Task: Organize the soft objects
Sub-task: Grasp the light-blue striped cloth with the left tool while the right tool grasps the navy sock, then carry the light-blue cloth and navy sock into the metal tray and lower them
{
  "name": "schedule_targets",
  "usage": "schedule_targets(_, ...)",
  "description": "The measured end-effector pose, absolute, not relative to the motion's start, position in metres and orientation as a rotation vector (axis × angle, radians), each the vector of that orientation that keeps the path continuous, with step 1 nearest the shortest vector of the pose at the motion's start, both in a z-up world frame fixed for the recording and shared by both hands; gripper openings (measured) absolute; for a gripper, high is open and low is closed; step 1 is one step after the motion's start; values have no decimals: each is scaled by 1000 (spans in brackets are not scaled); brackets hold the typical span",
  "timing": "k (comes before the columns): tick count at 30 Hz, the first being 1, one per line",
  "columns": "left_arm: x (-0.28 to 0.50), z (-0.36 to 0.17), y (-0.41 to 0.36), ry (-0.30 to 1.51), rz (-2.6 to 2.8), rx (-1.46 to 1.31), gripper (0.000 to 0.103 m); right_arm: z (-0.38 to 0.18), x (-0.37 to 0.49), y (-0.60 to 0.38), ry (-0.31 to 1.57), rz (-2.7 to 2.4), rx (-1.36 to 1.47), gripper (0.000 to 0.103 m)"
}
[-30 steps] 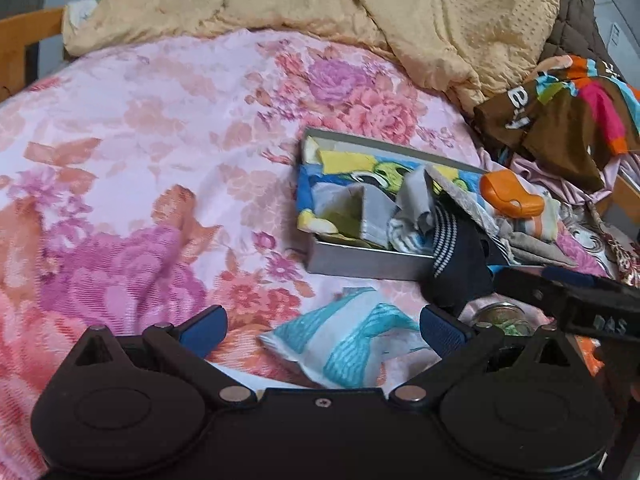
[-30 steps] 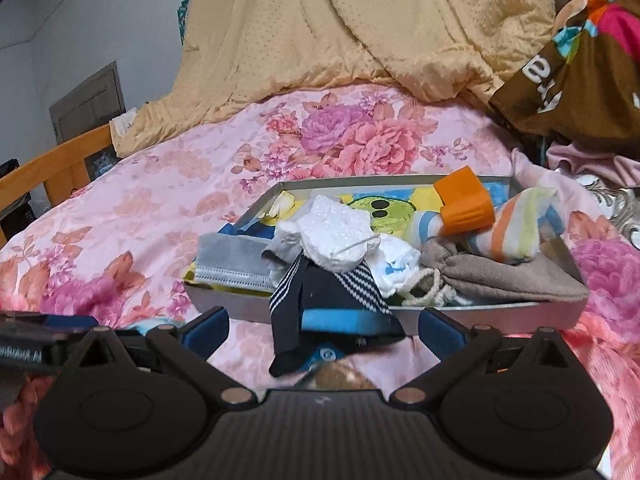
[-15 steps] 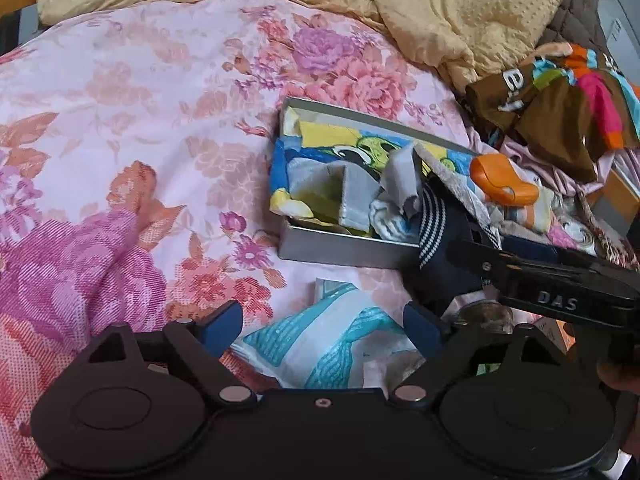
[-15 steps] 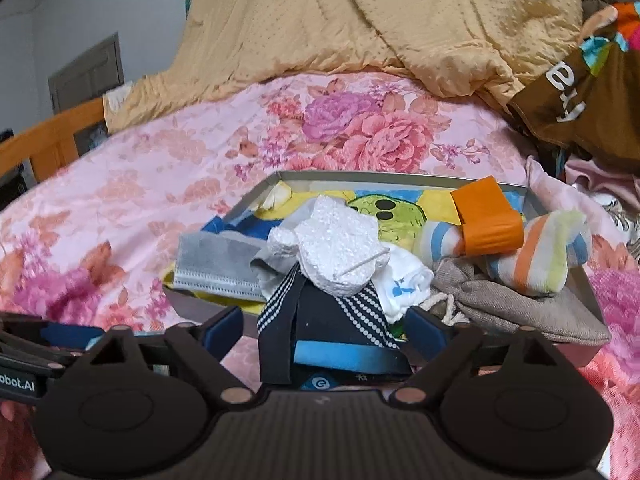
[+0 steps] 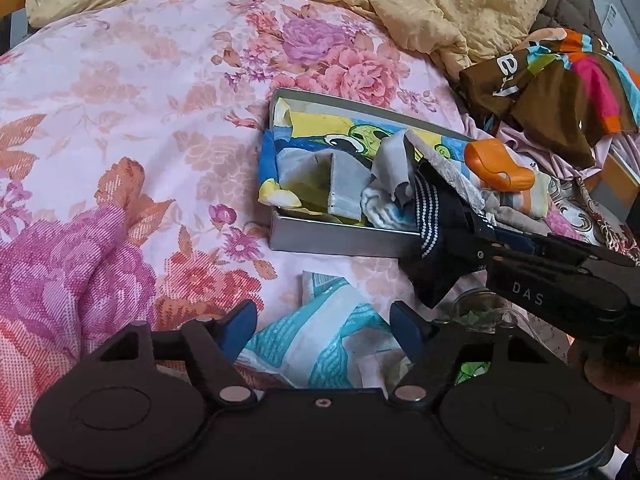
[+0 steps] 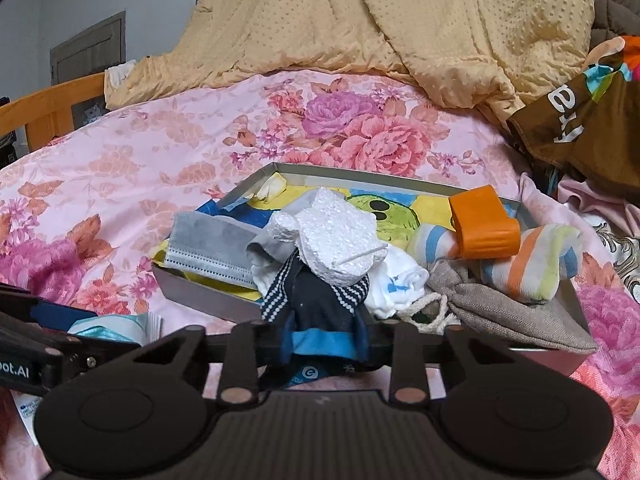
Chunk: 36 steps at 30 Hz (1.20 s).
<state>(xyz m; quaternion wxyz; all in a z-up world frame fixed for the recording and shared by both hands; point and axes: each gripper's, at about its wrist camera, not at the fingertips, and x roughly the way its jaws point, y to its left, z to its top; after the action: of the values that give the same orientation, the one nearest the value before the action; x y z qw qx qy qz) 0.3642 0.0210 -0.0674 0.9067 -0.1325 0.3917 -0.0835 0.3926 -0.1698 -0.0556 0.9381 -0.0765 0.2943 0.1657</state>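
Observation:
A shallow grey tray [image 6: 360, 172] with a cartoon liner lies on the flowered bedspread, holding a grey face mask [image 6: 208, 248], a white foam piece [image 6: 336, 240], an orange clip [image 6: 484, 224], a striped sock [image 6: 532, 264] and a beige pouch [image 6: 500, 312]. A dark navy sock [image 6: 320, 304] with a blue band hangs over the tray's near wall; my right gripper [image 6: 324, 340] is closing and its pads pinch it. The left wrist view shows that grip from the side, right gripper [image 5: 472, 232] on the sock [image 5: 436, 256]. My left gripper [image 5: 322, 328] is closing around a teal-and-white packet [image 5: 316, 344], pads not pressing.
A yellow blanket [image 6: 400, 20] is heaped at the back. A brown multicoloured garment [image 5: 560, 92] lies to the right. A wooden bed rail [image 6: 52, 100] runs at the left. A small glass jar [image 5: 476, 304] sits beside the packet.
The right jaws came together on the dark sock's cuff. The left jaws narrowed around the teal packet. Both cameras drew slightly closer to the tray.

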Motion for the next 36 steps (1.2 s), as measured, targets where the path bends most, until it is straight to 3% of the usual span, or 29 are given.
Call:
schedule_targets(12, 356, -66, 22, 796, -187, -288, 42, -57, 382, -171, 601, 335, -135, 11)
schedule_targets(24, 347, -45, 28, 727, -145, -365, 41, -37, 380, -195, 681, 450, 108, 6)
schedule_targets(36, 360, -7, 16, 635, -137, -369, 41, 7, 392, -226, 556, 468, 227, 6)
